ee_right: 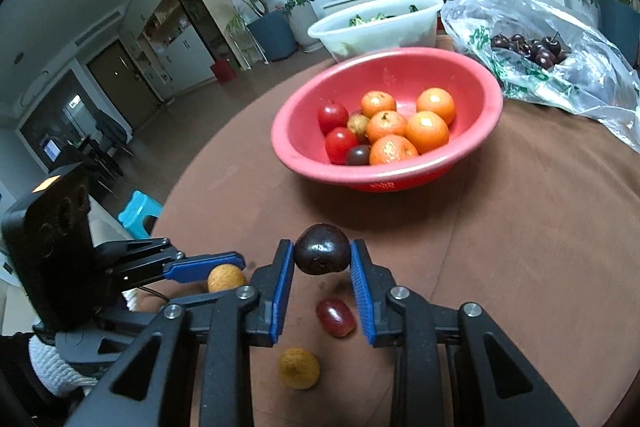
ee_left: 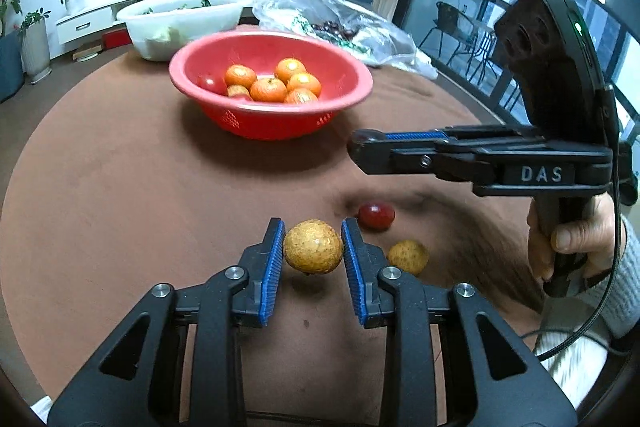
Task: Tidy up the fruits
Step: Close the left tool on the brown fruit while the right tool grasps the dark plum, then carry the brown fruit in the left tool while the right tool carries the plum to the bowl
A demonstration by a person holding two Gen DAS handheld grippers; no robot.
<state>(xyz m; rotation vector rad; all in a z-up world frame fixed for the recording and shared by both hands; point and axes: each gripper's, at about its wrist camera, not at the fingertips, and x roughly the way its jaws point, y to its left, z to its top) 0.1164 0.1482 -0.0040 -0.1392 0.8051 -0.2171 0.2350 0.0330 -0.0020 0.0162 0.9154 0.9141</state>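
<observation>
A tan longan (ee_left: pixel 313 246) was clamped between the blue pads of the left gripper (ee_left: pixel 313 249) and held clear of the brown table (ee_left: pixel 120 207), evidently for carrying to the red colander (ee_left: pixel 270 83), where oranges and tomatoes were already gathered. A dark cherry (ee_right: pixel 322 249) was pinched likewise in the right gripper (ee_right: pixel 322 259), lifted above the cloth. 2 pieces were left lying near the person: a red tomato (ee_left: pixel 376 215) and a second longan (ee_left: pixel 408 257), just beside each other, well apart from the colander.
</observation>
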